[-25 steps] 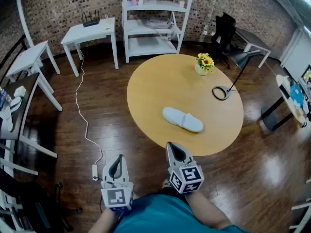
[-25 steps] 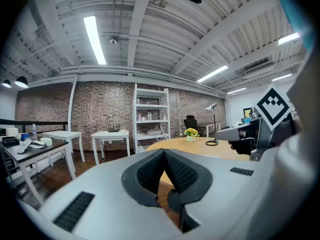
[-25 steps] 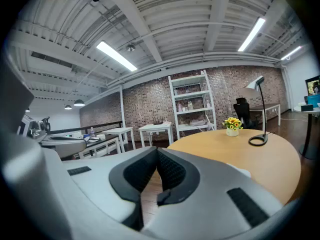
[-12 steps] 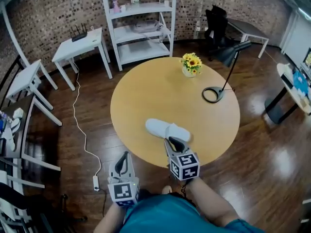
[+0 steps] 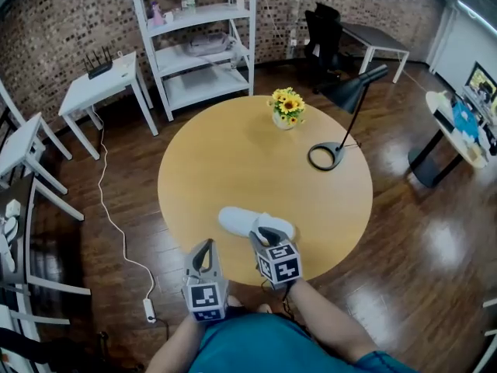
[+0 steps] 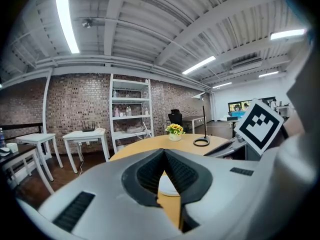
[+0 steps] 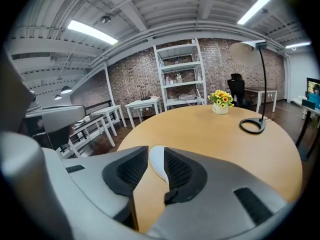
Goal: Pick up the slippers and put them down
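A single white slipper (image 5: 239,221) lies on the round wooden table (image 5: 256,154), near its front edge. My right gripper (image 5: 264,232) hovers over the slipper's near right end. Its jaws are opening, and the slipper (image 7: 156,165) shows in the gap just past the tips, with no pad pressing on it. My left gripper (image 5: 203,245) hangs over the floor at the table's front edge, left of the slipper, with its tips together and nothing in them. In the left gripper view the slipper (image 6: 168,186) shows beyond the left gripper (image 6: 164,152), and the right gripper's marker cube (image 6: 259,126) is at the right.
A pot of yellow flowers (image 5: 284,109) and a black desk lamp (image 5: 324,156) stand on the table's far half. Behind are a white shelf unit (image 5: 198,45), a white side table (image 5: 95,85) and a black chair (image 5: 322,23). A white cable (image 5: 109,208) runs across the floor at left.
Both grippers have come forward to the table. The right one now reaches the slipper's near end, and the left one has reached the table's edge.
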Demonstrator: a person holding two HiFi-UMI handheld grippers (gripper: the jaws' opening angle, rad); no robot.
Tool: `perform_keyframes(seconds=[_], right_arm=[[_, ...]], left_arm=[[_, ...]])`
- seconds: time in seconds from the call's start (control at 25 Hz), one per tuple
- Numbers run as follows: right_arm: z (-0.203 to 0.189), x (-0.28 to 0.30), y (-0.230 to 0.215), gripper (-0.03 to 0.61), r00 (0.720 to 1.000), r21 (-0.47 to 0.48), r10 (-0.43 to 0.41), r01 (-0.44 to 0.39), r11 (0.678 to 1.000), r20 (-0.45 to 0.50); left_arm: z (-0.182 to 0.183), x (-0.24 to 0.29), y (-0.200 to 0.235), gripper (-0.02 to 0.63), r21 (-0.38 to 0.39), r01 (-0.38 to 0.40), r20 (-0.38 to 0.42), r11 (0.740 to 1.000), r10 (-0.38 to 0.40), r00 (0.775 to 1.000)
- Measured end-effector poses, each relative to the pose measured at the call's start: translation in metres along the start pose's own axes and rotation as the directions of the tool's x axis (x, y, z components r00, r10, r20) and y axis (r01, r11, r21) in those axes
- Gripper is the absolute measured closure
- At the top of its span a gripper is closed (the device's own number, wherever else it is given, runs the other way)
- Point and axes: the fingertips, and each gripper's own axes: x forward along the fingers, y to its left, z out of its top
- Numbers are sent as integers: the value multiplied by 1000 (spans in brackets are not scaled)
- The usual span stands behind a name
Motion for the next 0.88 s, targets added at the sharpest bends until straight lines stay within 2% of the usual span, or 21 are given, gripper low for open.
perform_keyframes(seconds=[0.24, 0.44, 0.64, 0.88], right_arm=[[-12, 32, -22, 451, 996, 20, -58, 59, 998, -63], [-34, 61, -35, 435, 989, 48, -68, 75, 996, -129], [-50, 86, -46, 422, 978, 72, -30, 46, 996, -209], [-65, 118, -58, 414, 956, 94, -4, 33, 995, -292]], left_arm=[[-18, 53, 6, 609, -16, 53, -26, 998, -53, 998], [-56, 87, 12, 609, -37, 72, -120, 997, -75, 990], [-85, 111, 10, 609, -60, 75, -213, 995, -87, 973], [-96, 122, 2, 609, -67, 73, -263, 995, -88, 961]])
